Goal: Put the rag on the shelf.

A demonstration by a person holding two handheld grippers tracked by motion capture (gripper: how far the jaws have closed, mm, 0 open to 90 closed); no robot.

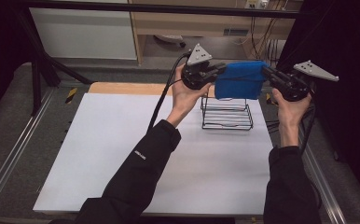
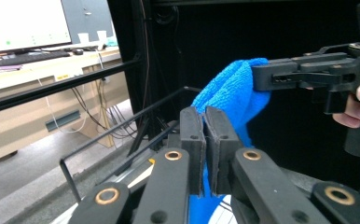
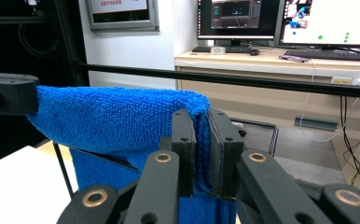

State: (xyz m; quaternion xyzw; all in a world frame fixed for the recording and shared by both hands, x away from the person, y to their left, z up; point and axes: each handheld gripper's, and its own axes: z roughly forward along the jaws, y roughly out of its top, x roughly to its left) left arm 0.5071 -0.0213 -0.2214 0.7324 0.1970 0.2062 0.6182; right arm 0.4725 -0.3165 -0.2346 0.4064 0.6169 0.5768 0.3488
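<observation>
Hands raise a blue towel (image 1: 239, 79) above a black wire rack (image 1: 227, 113) at the far side of a white table (image 1: 122, 158). The left gripper (image 1: 220, 70) pinches the towel's left edge, its jaws closed on the cloth. The right gripper (image 1: 266, 72) clamps the right edge. The towel hides the rack's top, so whether they touch is unclear.
</observation>
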